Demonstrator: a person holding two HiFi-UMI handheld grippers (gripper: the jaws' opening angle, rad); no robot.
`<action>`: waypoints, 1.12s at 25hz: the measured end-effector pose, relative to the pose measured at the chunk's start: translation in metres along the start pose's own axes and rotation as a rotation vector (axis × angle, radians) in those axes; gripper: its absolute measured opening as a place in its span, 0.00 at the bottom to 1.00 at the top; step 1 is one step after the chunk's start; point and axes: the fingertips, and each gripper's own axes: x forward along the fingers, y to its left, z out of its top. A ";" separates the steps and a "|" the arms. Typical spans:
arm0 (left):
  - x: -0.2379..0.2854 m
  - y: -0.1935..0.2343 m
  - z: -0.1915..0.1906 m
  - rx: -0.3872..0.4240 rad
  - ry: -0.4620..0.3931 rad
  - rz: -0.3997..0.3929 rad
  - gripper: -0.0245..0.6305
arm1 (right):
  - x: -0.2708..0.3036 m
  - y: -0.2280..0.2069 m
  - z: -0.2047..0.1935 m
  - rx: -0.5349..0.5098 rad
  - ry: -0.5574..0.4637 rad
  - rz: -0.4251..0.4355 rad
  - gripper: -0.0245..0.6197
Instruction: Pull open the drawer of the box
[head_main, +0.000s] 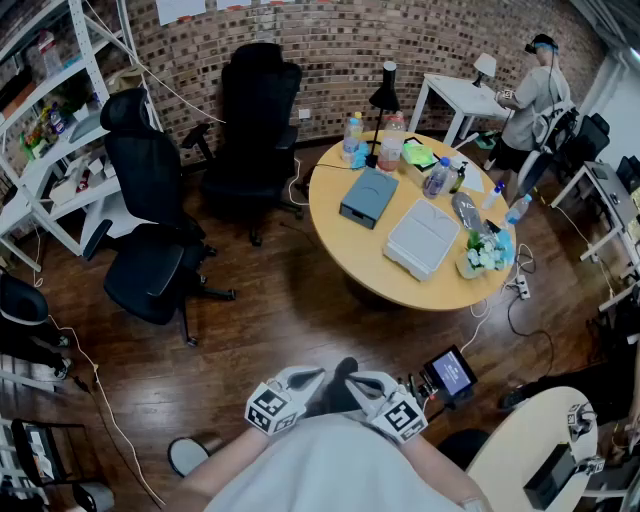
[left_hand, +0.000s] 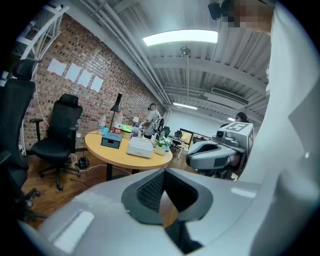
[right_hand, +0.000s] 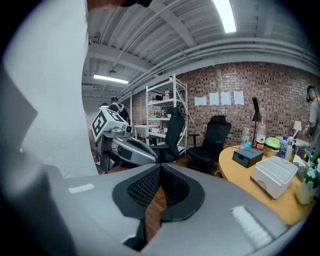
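A blue-grey box (head_main: 369, 196) with a drawer front lies on the round wooden table (head_main: 350, 250), far from both grippers. It also shows in the left gripper view (left_hand: 111, 140) and the right gripper view (right_hand: 248, 157). My left gripper (head_main: 312, 380) and right gripper (head_main: 362, 382) are held close to my body, tips pointing at each other. The left gripper (left_hand: 164, 170) is shut with nothing between its pads. The right gripper (right_hand: 160, 167) is also shut and empty.
A white box (head_main: 422, 238), bottles (head_main: 352, 135), a black lamp (head_main: 385, 95) and a small plant (head_main: 482, 255) share the table. Two black office chairs (head_main: 150, 215) stand left of it, with shelves (head_main: 45, 150) beyond. A person (head_main: 530, 95) sits at a white desk behind.
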 end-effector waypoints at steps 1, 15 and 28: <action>0.002 0.002 -0.001 -0.001 0.005 0.001 0.04 | 0.001 -0.004 -0.001 0.007 -0.003 0.001 0.04; 0.059 0.073 0.051 0.051 0.048 0.027 0.04 | 0.027 -0.106 0.024 -0.008 -0.033 -0.029 0.04; 0.145 0.120 0.093 0.097 0.138 -0.026 0.04 | 0.038 -0.202 0.025 0.067 -0.060 -0.084 0.04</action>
